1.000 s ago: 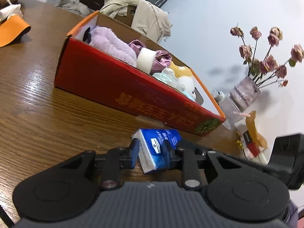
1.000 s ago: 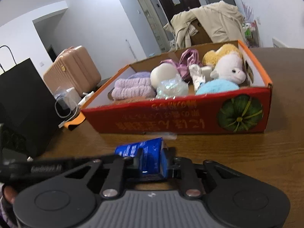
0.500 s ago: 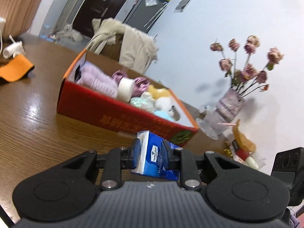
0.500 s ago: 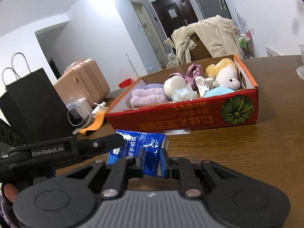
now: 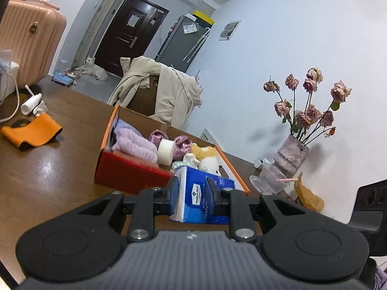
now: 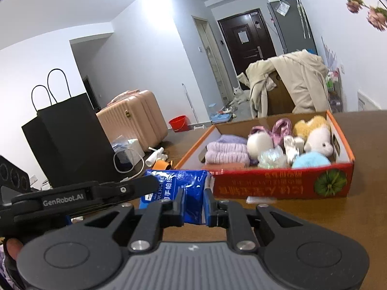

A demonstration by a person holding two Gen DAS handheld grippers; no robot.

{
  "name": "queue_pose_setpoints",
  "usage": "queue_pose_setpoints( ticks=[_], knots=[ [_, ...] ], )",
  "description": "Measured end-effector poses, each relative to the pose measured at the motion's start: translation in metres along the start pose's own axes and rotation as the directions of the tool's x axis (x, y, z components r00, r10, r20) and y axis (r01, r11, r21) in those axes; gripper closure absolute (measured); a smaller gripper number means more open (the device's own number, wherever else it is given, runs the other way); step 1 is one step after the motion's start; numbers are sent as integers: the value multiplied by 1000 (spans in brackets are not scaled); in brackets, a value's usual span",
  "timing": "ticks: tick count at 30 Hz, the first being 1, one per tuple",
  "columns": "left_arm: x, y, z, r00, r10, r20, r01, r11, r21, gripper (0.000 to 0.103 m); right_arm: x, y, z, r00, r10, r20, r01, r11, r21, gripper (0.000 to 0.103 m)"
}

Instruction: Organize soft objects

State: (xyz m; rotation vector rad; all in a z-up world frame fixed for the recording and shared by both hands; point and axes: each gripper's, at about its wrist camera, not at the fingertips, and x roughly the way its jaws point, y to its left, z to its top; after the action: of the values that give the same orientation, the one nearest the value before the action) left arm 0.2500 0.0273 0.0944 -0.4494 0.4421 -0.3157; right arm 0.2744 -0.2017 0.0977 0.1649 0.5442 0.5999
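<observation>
Tissue pack (image 5: 197,199), blue, is held above the counter (image 5: 41,174) by both tools. The left hand-held gripper (image 5: 192,197) is clamped on one end of it, and the right hand-held gripper (image 6: 193,206) is clamped on the other end. The pack is seen just before the near red wall of the open box (image 6: 285,184), whose top edge is lined in orange. Soft toys and a folded lilac towel (image 6: 226,153) are packed inside the box. Free room is seen at its left inner end (image 6: 199,146). A black paper bag (image 6: 70,142) is placed well to the left.
</observation>
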Motion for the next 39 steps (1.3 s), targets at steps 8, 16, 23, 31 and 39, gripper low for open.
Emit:
queue_pose_setpoints(
  ticks=[8, 16, 23, 31, 39],
  knots=[
    [56, 15, 56, 999, 47, -2, -47, 998, 39, 79, 57, -21, 53, 1000, 18, -1, -18, 999, -34, 88],
    [148, 36, 66, 967, 218, -132, -207, 974, 91, 79, 152, -82, 62, 988, 49, -148, -34, 994, 103, 88],
    [209, 15, 43, 944, 204, -258, -170, 974, 149, 79, 151, -124, 52, 972, -52, -228, 75, 992, 97, 84],
    [244, 8, 22, 908, 202, -367, -168, 978, 121, 77, 138, -140, 52, 966, -79, -245, 97, 993, 62, 83],
    [198, -4, 48, 932, 213, -293, -178, 974, 142, 76, 106, -116, 74, 982, -80, -172, 83, 996, 13, 80]
  ],
)
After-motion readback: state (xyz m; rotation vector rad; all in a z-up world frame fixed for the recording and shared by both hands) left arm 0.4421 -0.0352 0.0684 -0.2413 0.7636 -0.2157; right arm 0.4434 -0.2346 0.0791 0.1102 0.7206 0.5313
